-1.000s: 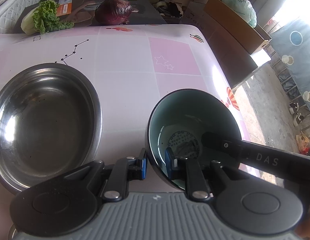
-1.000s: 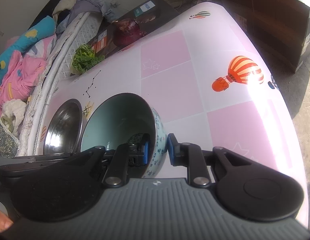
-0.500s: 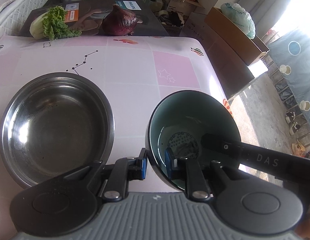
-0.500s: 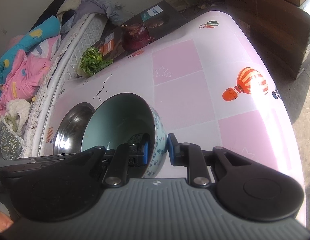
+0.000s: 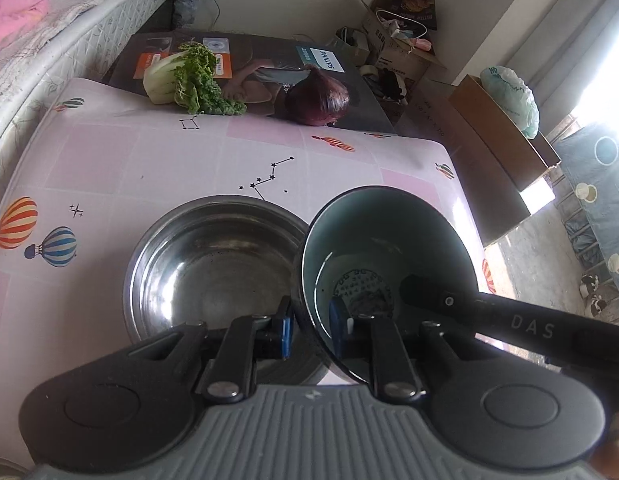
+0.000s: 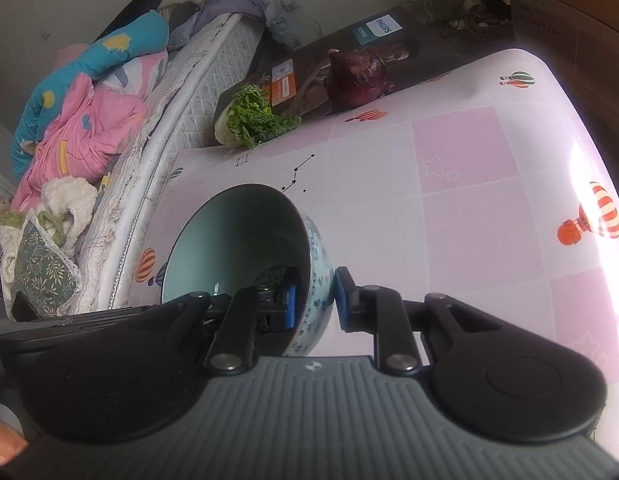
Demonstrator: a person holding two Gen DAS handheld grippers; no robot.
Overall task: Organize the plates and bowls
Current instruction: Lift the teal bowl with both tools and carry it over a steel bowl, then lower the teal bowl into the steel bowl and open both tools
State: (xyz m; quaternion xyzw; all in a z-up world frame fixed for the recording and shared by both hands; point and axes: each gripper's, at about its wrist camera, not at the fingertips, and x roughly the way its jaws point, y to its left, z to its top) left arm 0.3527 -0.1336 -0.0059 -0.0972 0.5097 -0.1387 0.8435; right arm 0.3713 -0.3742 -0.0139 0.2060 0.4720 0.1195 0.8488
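The glossy pink-and-white checked tabletop (image 5: 157,168), printed with balloons and stars, carries a round stainless steel bowl (image 5: 213,272) near its middle. At three o'clock of it hangs a deep ceramic bowl (image 5: 385,248), teal inside and flower-patterned outside, tilted. The left tool (image 5: 309,330) pinches its near rim; the right tool (image 6: 315,300) clamps the opposite wall. Leafy lettuce (image 5: 189,78) and a red onion (image 5: 317,98) sit at twelve o'clock.

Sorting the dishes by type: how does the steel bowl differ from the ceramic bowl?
The steel bowl is wide, shallow and bare metal; the ceramic bowl is narrower, deeper, teal inside with a blue floral outside. The steel bowl sits on the table; the ceramic bowl is held tilted by both grippers. Both are empty.
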